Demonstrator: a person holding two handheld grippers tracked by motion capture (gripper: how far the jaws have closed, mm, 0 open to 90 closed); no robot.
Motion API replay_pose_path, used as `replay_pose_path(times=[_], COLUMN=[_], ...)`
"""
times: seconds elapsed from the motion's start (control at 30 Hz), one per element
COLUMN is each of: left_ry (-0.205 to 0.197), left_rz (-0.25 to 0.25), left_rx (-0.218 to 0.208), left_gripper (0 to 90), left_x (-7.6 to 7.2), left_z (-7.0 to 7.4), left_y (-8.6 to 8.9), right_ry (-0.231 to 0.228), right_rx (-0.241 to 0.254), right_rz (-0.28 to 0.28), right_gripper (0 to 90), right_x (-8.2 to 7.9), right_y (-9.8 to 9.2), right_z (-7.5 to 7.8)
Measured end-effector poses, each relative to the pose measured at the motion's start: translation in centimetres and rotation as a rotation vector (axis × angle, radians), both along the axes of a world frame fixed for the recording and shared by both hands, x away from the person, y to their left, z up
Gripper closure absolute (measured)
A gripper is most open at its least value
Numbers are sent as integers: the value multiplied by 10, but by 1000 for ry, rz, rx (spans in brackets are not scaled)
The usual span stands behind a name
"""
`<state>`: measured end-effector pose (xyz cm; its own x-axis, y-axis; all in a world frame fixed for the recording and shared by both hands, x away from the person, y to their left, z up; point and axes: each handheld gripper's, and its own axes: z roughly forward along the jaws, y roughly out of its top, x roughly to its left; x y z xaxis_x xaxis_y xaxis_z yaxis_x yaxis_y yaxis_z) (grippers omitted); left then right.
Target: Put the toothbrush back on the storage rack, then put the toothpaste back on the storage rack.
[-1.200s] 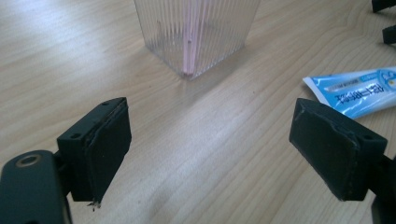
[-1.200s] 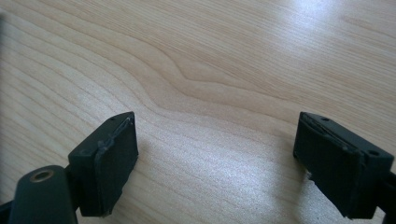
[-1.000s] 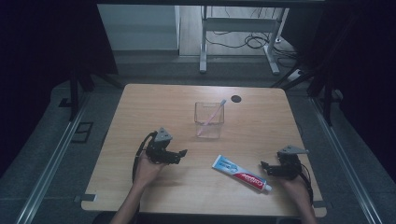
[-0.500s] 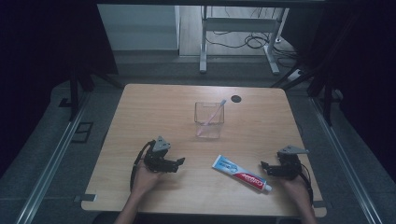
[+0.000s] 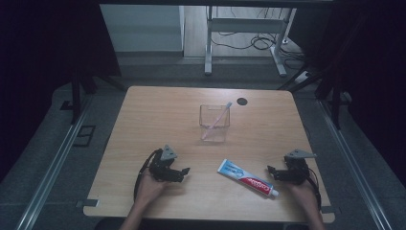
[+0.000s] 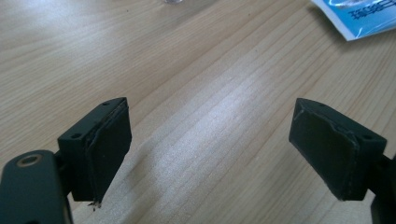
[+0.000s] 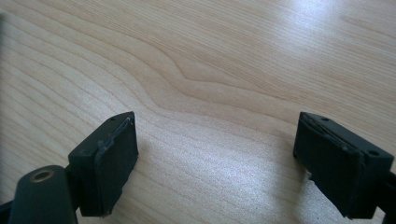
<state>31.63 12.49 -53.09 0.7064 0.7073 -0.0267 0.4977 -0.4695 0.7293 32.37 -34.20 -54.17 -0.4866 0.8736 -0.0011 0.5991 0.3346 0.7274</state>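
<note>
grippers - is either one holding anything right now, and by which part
Nothing is held. The left gripper and the right gripper both have open jaws over bare table; the toothpaste tube lies untouched between them.

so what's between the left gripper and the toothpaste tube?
Nothing: bare wood tabletop between the left gripper and the toothpaste tube, clear in the high view.

Left tongs (image 5: pixel 186 170) and right tongs (image 5: pixel 271 171), black bodies, each topped by a grey three-cornered plate, black cable looped behind each, flat dark rubber pads (image 6: pixel 111 144), small screw holes in pad blocks, bare forearms, no sleeves seen.
</note>
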Motion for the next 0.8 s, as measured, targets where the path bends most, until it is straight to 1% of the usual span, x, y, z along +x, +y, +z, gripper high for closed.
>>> replay_pose_path(times=[0.23,0.37,0.5,0.67,0.8], left_ry=[13,24,38,60,43], left_rz=[2,14,19,27,22], left_rx=[37,54,87,58,44], left_gripper=[133,134,136,137,130], left_x=[1,2,2,4,3], left_z=[-2,-5,-9,-11,-13], left_y=[-1,-1,-4,-4,-2], right_ry=[0,0,1,10,32], right_rx=[0,0,0,-3,-12], right_rz=[0,2,5,8,6], right_gripper=[134,135,137,135,134], right_x=[0,0,0,-1,-1], right_y=[0,0,0,2,3], right_z=[0,0,0,1,3])
